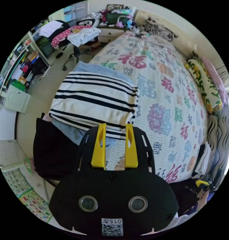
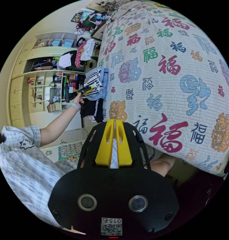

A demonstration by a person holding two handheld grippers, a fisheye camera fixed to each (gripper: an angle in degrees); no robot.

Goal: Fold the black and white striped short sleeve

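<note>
The black and white striped short sleeve [image 1: 94,100] lies folded into a neat rectangle on a folded light blue garment [image 1: 94,68] at the corner of the bed. My left gripper [image 1: 115,126] is open, its yellow jaw tips just over the shirt's near edge, with nothing clamped. In the right gripper view the striped shirt [image 2: 93,80] is small, at the bed's far edge, and a hand holds the left gripper [image 2: 84,91] beside it. My right gripper [image 2: 114,121] is shut and holds nothing, off the near edge of the bed, far from the shirt.
The bed has a quilted cover [image 1: 169,100] printed with coloured characters. A black garment [image 1: 54,150] hangs below the pile. An office chair piled with clothes [image 1: 77,35] stands behind it on the floor. Shelves [image 2: 44,82] line the wall. The person's arm [image 2: 57,125] reaches across.
</note>
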